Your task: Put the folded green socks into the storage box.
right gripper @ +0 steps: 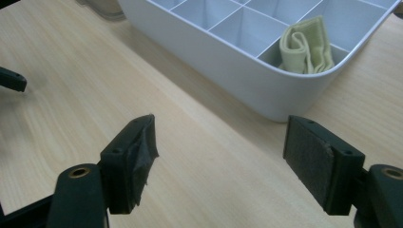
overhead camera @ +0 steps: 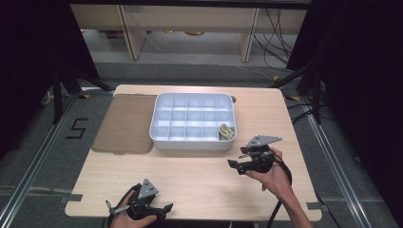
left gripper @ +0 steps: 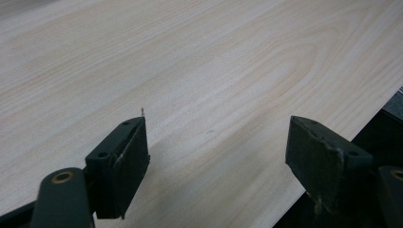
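Wooden table [overhead camera: 199,175] fills centre frame, white divided tray [overhead camera: 192,142] above middle, folded yellow cloth [overhead camera: 226,131] in its lower-right compartment. Right gripper [overhead camera: 236,168] sits spread and empty just below — reach in crooked and a jaw catches the divider. Left gripper [overhead camera: 164,211], bottom left, spread too.

The tabletop [overhead camera: 199,171] is light wood with wavy brown grain lines. The tray [overhead camera: 190,142] on it is white, and its little walls inside are white too. The folded cloth [overhead camera: 226,131] in 1 corner box is pale yellow-green. The flat lid [overhead camera: 126,123] beside the tray is dull brown. Both the left claw [overhead camera: 166,207] and the right claw [overhead camera: 231,164] are black, each with a grey plate on top. The floor [overhead camera: 43,156] is grey with a black 5 marked on it.
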{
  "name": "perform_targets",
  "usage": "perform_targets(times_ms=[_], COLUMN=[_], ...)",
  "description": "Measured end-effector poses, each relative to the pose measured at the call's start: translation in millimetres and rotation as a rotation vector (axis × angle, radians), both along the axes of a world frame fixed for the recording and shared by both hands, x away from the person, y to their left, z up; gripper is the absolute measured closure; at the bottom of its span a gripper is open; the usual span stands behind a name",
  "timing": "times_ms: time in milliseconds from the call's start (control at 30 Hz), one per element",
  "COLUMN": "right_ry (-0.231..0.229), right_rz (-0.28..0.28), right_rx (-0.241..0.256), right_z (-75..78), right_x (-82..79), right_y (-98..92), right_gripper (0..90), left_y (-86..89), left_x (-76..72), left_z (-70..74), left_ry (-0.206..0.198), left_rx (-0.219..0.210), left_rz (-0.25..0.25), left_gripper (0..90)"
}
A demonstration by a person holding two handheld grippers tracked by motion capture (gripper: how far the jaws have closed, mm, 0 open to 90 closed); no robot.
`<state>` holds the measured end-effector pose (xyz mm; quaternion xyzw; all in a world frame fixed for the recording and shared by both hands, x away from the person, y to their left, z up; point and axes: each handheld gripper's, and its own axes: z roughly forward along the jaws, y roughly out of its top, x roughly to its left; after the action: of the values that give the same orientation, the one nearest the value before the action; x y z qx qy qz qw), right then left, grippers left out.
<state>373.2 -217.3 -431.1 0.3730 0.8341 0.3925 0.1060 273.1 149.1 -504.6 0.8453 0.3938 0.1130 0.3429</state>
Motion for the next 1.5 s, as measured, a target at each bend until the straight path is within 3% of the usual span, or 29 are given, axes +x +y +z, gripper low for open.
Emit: perform_targets(times_ms=[33,67,267,300,333,367,433,567,600,667,700,833,900,933,1067,1167,1233,1333,1500], right_ry=[-0.003,-0.009,-0.005,0.019,-0.011,0.005,-0.007,0.015,-0.008,0.012,0.012,0.007,0.028,0.008,0.005,0.013,0.016,0.017,0.021], right_rz=[0.001,0.007,0.017,0.011,0.031,0.015,0.027,0.015,0.027,0.023,0.021,0.019,0.007,0.028,0.036,0.029,0.034,0.031,0.036], right_rx=[0.000,-0.004,-0.013,0.000,-0.013,0.007,-0.005,0.006,0.000,0.000,0.003,0.007,0.022,0.008,0.005,0.006,0.013,0.012,0.009], right_z=[-1.1,-1.7,-7.3,-7.8,-8.8,-9.8,-10.7,-15.2,-18.2,-20.8,-22.2,-27.7,-30.0,-31.4,-35.4,-38.0,-39.5,-42.8,-47.2], right_x=[-0.9,-1.7,-4.9,-7.7,-5.8,-8.7,-9.0,-14.4,-13.8,-16.9,-17.8,-22.4,-26.9,-26.5,-31.4,-36.0,-38.4,-43.1,-48.7], right_y=[0.3,-0.6,5.4,7.6,6.2,8.2,6.1,3.7,1.8,0.3,-0.2,-4.5,-4.5,-6.6,-9.0,-10.2,-11.0,-12.8,-15.6], right_gripper=[26.9,26.3,20.6,19.9,19.3,18.9,18.1,17.4,17.2,17.3,17.3,17.4,17.4,17.4,17.3,17.1,17.0,16.8,16.7], left_y=[-2.4,-2.5,-0.7,-1.0,-1.1,-1.2,-0.5,-0.5,-0.9,-2.7,-1.1,-2.8,-2.8,-2.9,-2.5,0.0,-2.8,-1.4,-1.3], left_x=[-1.1,-1.0,0.4,0.1,0.5,0.4,0.4,0.0,0.0,-0.8,-0.8,-0.9,-1.0,-1.3,-1.4,-0.5,-1.7,-1.3,-1.3], left_z=[-1.4,-1.7,-1.1,-1.4,-1.9,-1.7,-0.7,-0.4,-0.8,-1.3,0.4,-1.0,-1.0,-0.6,0.3,1.8,0.2,1.7,1.9], left_ry=[0.004,0.006,0.012,0.014,0.012,0.009,0.001,0.006,0.006,0.004,0.009,-0.002,0.001,0.002,0.004,-0.002,0.001,0.002,-0.004], left_rx=[-0.030,-0.033,-0.010,-0.016,-0.017,-0.014,-0.002,-0.009,-0.018,-0.042,-0.023,-0.038,-0.038,-0.040,-0.039,-0.008,-0.045,-0.025,-0.029], left_rz=[0.034,0.037,0.016,0.017,0.015,0.008,0.005,0.016,0.019,0.036,0.013,0.037,0.036,0.037,0.027,0.002,0.033,0.005,0.009], left_gripper=[21.8,21.8,21.8,21.8,21.8,21.8,21.8,21.8,21.8,21.8,21.7,21.8,21.8,21.8,21.8,21.8,21.8,21.8,21.8])
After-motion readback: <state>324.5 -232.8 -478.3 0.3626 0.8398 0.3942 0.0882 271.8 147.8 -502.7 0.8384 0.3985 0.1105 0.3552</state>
